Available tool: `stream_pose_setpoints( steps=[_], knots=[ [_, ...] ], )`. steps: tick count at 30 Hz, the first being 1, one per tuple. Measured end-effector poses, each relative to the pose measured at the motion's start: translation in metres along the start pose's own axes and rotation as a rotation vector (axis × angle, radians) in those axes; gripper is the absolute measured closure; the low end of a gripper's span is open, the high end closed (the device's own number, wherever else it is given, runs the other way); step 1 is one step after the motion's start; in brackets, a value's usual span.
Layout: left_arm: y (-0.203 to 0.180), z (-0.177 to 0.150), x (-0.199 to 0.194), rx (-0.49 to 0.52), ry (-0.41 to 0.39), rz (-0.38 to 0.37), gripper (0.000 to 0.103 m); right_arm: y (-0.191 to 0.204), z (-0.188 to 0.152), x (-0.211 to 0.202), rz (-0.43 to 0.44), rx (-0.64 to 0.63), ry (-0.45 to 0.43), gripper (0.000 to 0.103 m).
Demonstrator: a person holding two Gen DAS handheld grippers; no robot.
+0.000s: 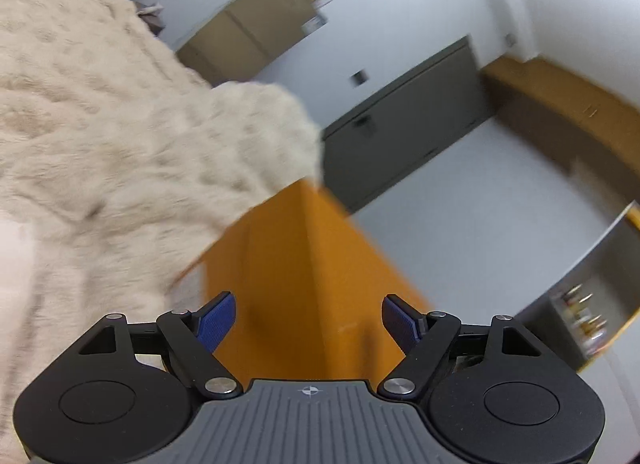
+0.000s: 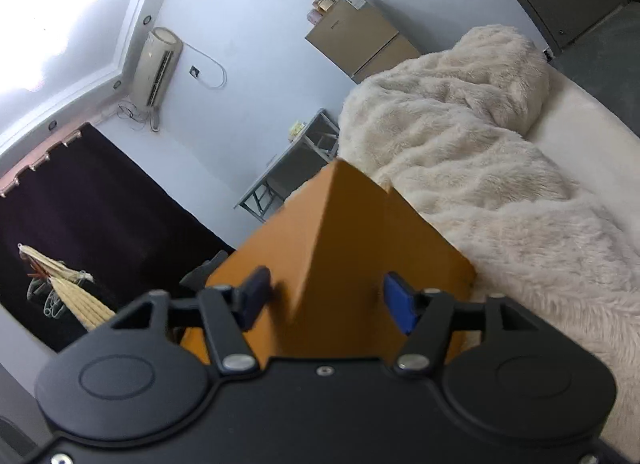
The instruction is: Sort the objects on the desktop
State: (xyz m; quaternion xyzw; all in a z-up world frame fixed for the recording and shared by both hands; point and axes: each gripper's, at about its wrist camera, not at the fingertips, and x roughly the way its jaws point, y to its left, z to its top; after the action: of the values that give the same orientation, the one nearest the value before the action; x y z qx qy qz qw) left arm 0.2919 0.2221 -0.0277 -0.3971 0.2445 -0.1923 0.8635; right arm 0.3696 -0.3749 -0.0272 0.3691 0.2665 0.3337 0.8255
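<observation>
An orange wooden desk corner (image 1: 312,264) fills the middle of the left wrist view, tilted and blurred. My left gripper (image 1: 309,324) is open and empty, its blue pads (image 1: 216,322) spread wide above that orange surface. In the right wrist view my right gripper (image 2: 326,300) is open and empty, its blue pads (image 2: 398,300) on either side of the same orange corner (image 2: 344,232), not touching it. No desktop objects show in either view.
A cream fluffy blanket (image 1: 120,124) lies on a bed, seen also in the right wrist view (image 2: 480,152). A brown cabinet (image 1: 256,28), a dark door (image 1: 404,116), a shelf unit (image 1: 588,304), a grey folding table (image 2: 296,156), black curtains (image 2: 92,204) and an air conditioner (image 2: 158,68) surround.
</observation>
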Motion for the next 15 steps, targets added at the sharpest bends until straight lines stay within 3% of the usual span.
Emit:
stream_pose_setpoints(
  steps=[4, 8, 12, 15],
  knots=[
    [0.0, -0.005, -0.018, 0.035, -0.023, -0.006, 0.02, -0.006, 0.0, -0.018, 0.006, 0.009, -0.03, 0.032],
    [0.0, -0.01, -0.047, 0.084, -0.048, -0.009, 0.019, -0.004, -0.006, -0.04, 0.076, -0.016, -0.026, 0.028],
    [0.0, -0.023, -0.053, 0.092, 0.017, -0.02, 0.019, 0.0, -0.023, -0.047, 0.091, -0.07, 0.057, 0.03],
    [-0.002, -0.039, -0.06, 0.123, 0.065, -0.042, 0.017, 0.002, -0.036, -0.048, 0.11, -0.079, 0.098, 0.04]
  ],
)
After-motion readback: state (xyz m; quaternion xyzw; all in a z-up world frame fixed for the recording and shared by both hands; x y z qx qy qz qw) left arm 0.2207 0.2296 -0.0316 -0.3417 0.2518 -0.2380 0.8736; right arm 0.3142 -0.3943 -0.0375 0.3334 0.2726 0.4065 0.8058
